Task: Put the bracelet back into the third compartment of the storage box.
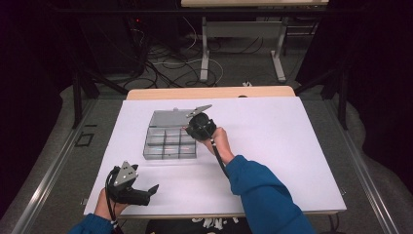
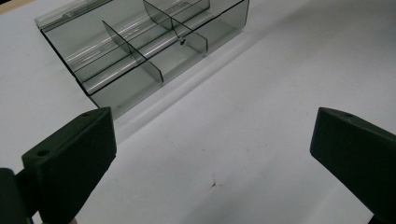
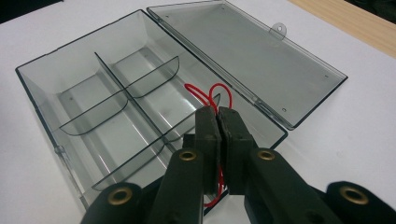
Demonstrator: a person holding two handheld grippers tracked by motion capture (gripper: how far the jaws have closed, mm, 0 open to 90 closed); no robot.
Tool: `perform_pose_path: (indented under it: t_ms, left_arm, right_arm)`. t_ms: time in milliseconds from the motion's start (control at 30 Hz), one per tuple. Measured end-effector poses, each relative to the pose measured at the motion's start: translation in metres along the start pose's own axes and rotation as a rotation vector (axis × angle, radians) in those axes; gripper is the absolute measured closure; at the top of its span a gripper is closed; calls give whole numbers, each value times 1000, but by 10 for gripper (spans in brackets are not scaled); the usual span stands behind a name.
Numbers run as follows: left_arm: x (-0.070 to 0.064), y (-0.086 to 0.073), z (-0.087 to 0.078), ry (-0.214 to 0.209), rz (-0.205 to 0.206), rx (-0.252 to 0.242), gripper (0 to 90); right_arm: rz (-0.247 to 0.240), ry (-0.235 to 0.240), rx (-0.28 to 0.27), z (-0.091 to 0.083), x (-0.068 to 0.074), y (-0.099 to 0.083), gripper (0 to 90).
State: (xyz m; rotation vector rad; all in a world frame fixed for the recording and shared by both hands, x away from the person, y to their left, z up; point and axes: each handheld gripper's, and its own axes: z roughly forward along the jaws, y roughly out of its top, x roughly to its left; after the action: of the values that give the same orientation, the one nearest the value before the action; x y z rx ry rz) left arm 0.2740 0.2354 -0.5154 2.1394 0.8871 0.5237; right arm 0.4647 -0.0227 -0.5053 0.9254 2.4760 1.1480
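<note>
White tabletop (image 1: 272, 146) carries a clear compartment box (image 3: 93, 116), lid (image 3: 252, 56) folded flat behind. Right gripper (image 3: 218, 114) pinches a red string (image 3: 205, 93) over one compartment. Left gripper (image 1: 141, 192) rests near, jaws spread.

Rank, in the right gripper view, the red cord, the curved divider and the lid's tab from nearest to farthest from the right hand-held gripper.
1. Red cord: pinched in the right hand-held gripper, over the box's compartment by the lid hinge.
2. Curved divider: inside the box, up and left of the jaws.
3. Lid's tab: far edge of the open lid, lying flat.
</note>
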Motion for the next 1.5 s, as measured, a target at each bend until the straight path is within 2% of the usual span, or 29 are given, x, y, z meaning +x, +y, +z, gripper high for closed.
perform_pose_path:
  t_ms: [33, 67, 133, 167, 300, 500, 533, 700, 900, 1000, 1067, 1100, 1267, 1300, 1333, 1433, 1467, 1500]
  left_arm:
    - [0, 0, 0, -3, 1, 2, 4]
    - [0, 0, 0, -3, 0, 2, 4]
    - [0, 0, 0, -1, 0, 1, 4]
    - [0, 0, 0, -2, 0, 0, 5]
    - [0, 0, 0, -1, 0, -1, 4]
    - [0, 0, 0, -3, 0, -1, 4]
    - [0, 0, 0, -3, 1, -5, 5]
    - [0, 0, 0, -3, 1, -5, 4]
    - [0, 0, 0, -4, 0, -1, 5]
    - [0, 0, 0, -4, 0, -3, 4]
    - [0, 0, 0, -4, 1, -3, 5]
    - [0, 0, 0, -3, 1, -3, 4]
    - [0, 0, 0, -3, 1, -3, 4]
    - [0, 0, 0, -2, 1, -3, 4]
    - [0, 0, 0, -3, 0, -2, 4]
    - [0, 0, 1, -3, -2, -1, 5]
    - [0, 0, 1, -4, -3, -3, 5]
    - [0, 0, 1, -2, -2, -1, 5]
  right_arm:
    - [-3, -1, 13, 0, 0, 0, 875]
    - [-7, 0, -5, 1, -1, -1, 874]
    - [-3, -7, -2, 2, -1, -1, 874]
    - [-6, -6, 14, 2, -1, 0, 874]
    - [-12, -7, 24, 4, -2, -1, 874]
    - [-5, -16, 11, 8, -2, -2, 874]
    - [-10, -11, 33, 8, -3, -2, 874]
    - [-8, -19, 35, 11, -3, -3, 873]
    - [-3, -25, 34, 13, -3, -3, 869]
    - [-6, -27, 14, 15, -2, -3, 863]
    - [-5, -23, 9, 15, -2, -3, 842]
    - [-9, -22, 34, 14, -2, -2, 829]
    - [-13, -15, 28, 12, -3, -1, 761]
    - [-10, -9, -4, 13, -3, -2, 736]
    - [-6, 0, 37, 9, -2, -1, 697]
    - [-11, 21, 32, 3, -1, 1, 592]
    - [9, 25, 16, 2, 0, 1, 559]
    - [-17, 41, 29, -1, -2, 1, 528]
